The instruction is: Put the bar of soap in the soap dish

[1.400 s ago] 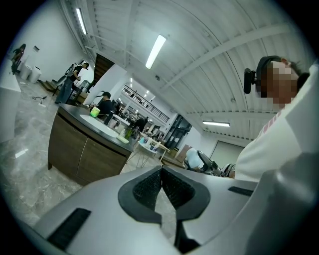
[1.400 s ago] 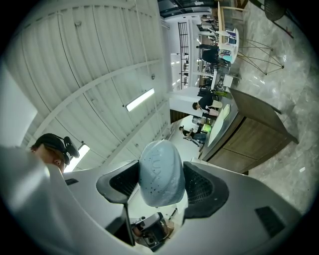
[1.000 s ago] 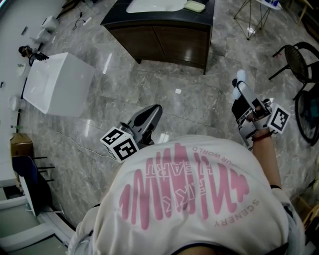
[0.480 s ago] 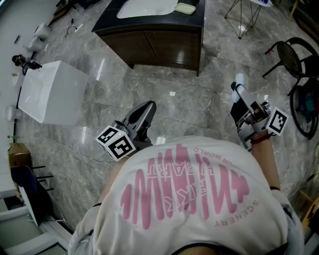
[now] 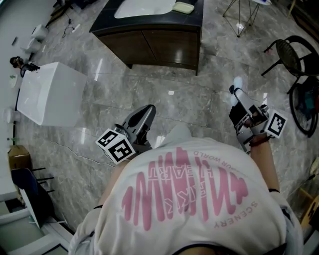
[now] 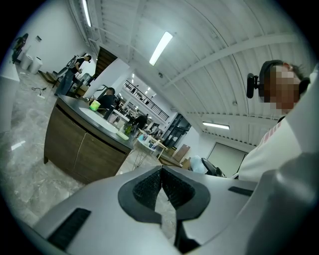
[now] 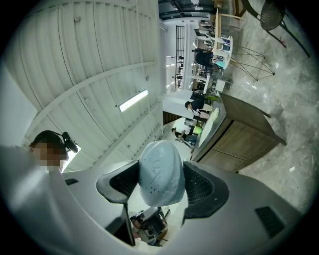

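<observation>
My right gripper is shut on a pale blue bar of soap, held out over the marble floor at the right; the bar of soap pokes out past the jaw tips in the head view. The left gripper is shut with nothing between its pads, low in front of the person's body. A pale green soap dish sits on the dark counter beside a white sink at the top of the head view, far from both grippers. In the left gripper view the same counter lies ahead to the left.
A dark wood vanity cabinet stands ahead. A white box sits on the floor at the left. A black chair and a wire-legged table stand to the right. People stand in the distance behind the counter.
The person has stepped towards the cabinet, which now sits slightly nearer and more to the left. Both grippers kept their poses; the soap stays held in the right one.
</observation>
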A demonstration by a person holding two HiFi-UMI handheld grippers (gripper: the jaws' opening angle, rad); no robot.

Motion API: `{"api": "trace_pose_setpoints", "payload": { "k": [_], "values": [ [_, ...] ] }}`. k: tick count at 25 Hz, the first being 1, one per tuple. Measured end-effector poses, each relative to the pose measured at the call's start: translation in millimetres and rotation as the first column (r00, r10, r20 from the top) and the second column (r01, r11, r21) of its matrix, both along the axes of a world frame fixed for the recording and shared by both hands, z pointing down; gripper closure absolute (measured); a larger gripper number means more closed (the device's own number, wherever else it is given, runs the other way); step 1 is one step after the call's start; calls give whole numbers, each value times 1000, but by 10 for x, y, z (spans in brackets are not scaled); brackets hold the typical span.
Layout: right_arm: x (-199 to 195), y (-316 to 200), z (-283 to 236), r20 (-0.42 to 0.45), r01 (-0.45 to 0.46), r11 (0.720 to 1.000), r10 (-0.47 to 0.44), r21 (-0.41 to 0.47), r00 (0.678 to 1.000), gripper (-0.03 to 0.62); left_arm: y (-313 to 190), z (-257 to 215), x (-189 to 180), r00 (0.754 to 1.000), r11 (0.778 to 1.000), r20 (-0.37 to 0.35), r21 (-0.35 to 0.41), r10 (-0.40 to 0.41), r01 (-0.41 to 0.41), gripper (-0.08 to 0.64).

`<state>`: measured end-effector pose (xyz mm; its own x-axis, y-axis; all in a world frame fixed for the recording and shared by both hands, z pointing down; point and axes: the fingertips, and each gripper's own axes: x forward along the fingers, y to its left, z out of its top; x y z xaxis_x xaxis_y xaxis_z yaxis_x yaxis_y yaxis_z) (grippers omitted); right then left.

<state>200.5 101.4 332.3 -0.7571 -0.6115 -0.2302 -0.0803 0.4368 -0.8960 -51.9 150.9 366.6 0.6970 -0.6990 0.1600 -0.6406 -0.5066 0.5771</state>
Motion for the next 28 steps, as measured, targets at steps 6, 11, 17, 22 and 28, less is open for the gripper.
{"api": "trace_pose_setpoints", "payload": {
  "k": [6,11,17,22,28],
  "values": [
    [-38,-7,101,-19,-19,999,18,-28,1000,314,-49,113,-64,1000,999,-9,-25,19,-20,552],
    [-173,-232,79,-24,-36,999,35,-37,999,314,-335,103,-140,999,998,-16,-43,46,-46,552],
    [-385,-509,28,-28,-46,998,45,-42,999,314,-766,25,-245,996,996,-20,-27,89,-89,552],
    [-511,-721,-37,-33,-59,998,57,-35,998,314,-1106,-88,-330,994,994,-23,-1,108,-108,552],
    [-653,-916,-74,-29,-85,996,84,-37,996,314,-1364,-122,-495,992,992,-25,-1,126,-126,552]
  ]
}}
